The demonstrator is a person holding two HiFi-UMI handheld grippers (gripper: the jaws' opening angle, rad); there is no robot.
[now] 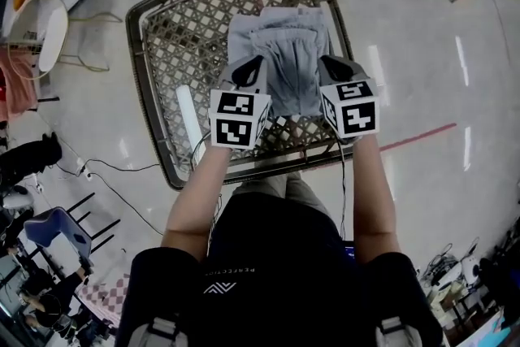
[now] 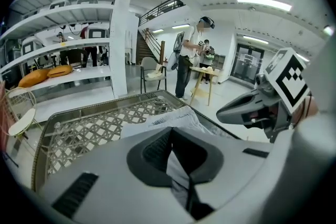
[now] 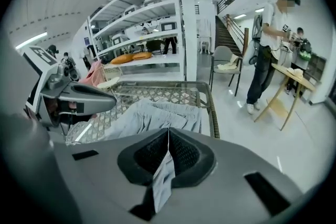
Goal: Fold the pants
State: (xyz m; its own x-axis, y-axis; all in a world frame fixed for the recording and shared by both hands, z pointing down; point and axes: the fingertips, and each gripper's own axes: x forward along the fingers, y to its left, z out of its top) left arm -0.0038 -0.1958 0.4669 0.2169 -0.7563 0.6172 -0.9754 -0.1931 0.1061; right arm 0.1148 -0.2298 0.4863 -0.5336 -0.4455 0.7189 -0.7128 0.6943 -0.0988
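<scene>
open hall, glossy floor; lattice table (image 1: 183,36) below. grey pants (image 1: 284,53) lie on its right half, near end held up off the top. left gripper (image 1: 257,61) and right gripper (image 1: 327,61) are each pinched tight on a thin edge of the pants. risk: the bites look shallow, so cloth may slip free mid-fold; uneven pull would skew the crease.

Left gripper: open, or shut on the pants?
Shut: the left gripper has its fingers pinched together on grey fabric of the pants.
</scene>
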